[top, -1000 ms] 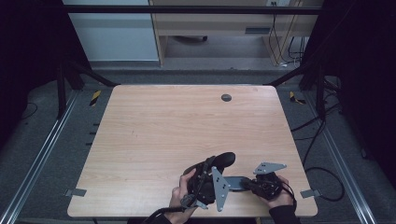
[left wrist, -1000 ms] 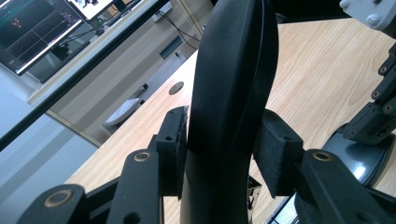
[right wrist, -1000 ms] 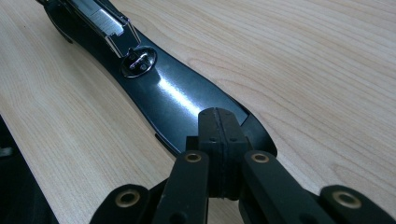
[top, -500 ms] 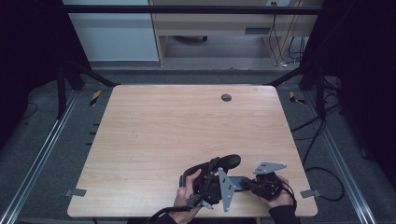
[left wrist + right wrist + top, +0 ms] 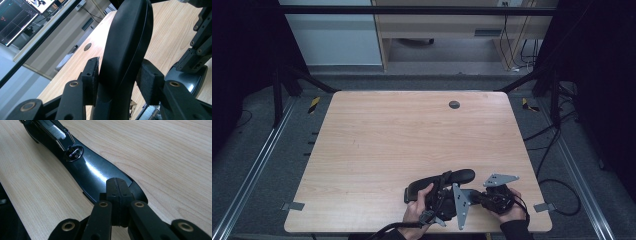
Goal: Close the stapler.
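A black stapler [image 5: 452, 177] lies near the table's front edge, its upper arm swung up from the glossy base [image 5: 92, 172]. My left gripper [image 5: 439, 192] straddles that upper arm [image 5: 127, 50]. Both pads lie against its sides, and the jaws have just been opening a little with the arm still between them. My right gripper [image 5: 479, 196] comes in from the right. In the right gripper view it [image 5: 117, 185] is shut, pads together, with the tips resting on the rounded end of the base. The staple channel [image 5: 57, 132] lies exposed further along.
The wooden table [image 5: 412, 135] has a round cable hole [image 5: 454, 104] at the far middle. Its front edge runs just below both hands. Metal rails [image 5: 257, 165] flank the table, and a desk [image 5: 437, 30] stands beyond it. Monitors [image 5: 22, 15] show in the left gripper view.
The stapler's upper arm and my left hand have shifted slightly to the right. The right gripper has stayed where it was.
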Action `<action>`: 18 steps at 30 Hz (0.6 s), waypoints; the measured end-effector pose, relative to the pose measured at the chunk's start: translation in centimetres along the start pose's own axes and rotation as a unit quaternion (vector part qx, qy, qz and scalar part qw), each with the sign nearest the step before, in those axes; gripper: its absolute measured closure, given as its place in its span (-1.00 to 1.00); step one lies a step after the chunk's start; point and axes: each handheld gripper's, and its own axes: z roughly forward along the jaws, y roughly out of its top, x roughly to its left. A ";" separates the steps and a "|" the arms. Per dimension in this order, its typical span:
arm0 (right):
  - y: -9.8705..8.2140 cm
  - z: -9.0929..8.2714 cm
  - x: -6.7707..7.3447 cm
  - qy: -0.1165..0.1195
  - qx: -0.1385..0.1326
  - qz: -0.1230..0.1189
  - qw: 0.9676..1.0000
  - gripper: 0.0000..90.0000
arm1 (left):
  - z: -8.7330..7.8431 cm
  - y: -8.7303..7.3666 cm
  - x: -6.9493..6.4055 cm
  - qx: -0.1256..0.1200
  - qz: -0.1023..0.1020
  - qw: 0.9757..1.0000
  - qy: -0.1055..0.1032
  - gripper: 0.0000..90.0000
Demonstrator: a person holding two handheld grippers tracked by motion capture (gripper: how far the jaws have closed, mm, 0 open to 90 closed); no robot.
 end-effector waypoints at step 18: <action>-0.1 0.0 -0.1 -0.001 -0.001 0.001 1.000 1.00 | 0.6 0.0 -1.1 0.006 0.025 1.000 0.007 0.20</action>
